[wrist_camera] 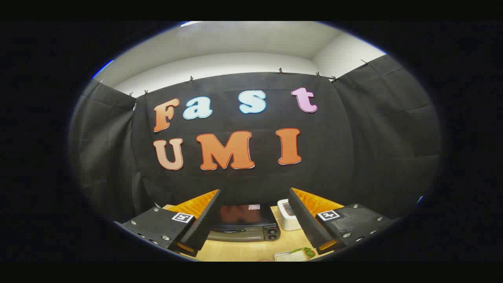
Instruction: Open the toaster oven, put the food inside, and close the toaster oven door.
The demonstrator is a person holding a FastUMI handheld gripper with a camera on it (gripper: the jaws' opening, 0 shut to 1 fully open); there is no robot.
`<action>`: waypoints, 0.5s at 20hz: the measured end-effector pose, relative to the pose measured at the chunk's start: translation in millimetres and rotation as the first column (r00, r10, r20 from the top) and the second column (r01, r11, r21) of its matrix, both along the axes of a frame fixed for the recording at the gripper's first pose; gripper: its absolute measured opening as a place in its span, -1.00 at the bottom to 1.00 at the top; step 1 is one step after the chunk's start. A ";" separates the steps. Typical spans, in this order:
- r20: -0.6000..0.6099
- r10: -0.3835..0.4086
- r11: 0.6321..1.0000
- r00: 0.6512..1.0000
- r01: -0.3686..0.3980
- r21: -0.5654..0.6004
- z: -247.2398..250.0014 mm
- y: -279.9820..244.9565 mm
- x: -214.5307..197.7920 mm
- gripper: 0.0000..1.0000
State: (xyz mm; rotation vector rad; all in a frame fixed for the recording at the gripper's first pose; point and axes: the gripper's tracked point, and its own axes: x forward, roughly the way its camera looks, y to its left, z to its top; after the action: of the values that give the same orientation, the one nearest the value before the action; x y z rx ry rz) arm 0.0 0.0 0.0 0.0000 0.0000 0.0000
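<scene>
Straight ahead, the toaster oven (244, 221) sits on the pale wooden table (243, 249), a low boxy shape with a dark glossy top, a grey curved door that is shut and two round knobs at its right end. Nearer, just by the right finger's tip, the food (294, 254) lies flat, pale with a green edge. A small white rounded box (288, 214) stands touching or just beside the oven's right side. The gripper (253, 218) hangs above the table, its two black, orange-backed fingers spread wide apart and holding nothing, the oven framed between them. Bare tabletop lies between oven and food.
</scene>
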 end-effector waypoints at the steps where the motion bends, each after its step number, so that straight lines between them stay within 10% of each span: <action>1: -0.002 -0.001 1.000 1.000 0.001 0.001 -0.9 0.0 1.1 0.97; 10: -0.011 0.004 1.000 1.000 -0.004 -0.006 -6.7 4.2 3.5 0.97</action>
State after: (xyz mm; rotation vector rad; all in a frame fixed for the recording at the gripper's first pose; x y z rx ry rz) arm 3.5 4.2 -6.7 -0.0058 0.0111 0.0042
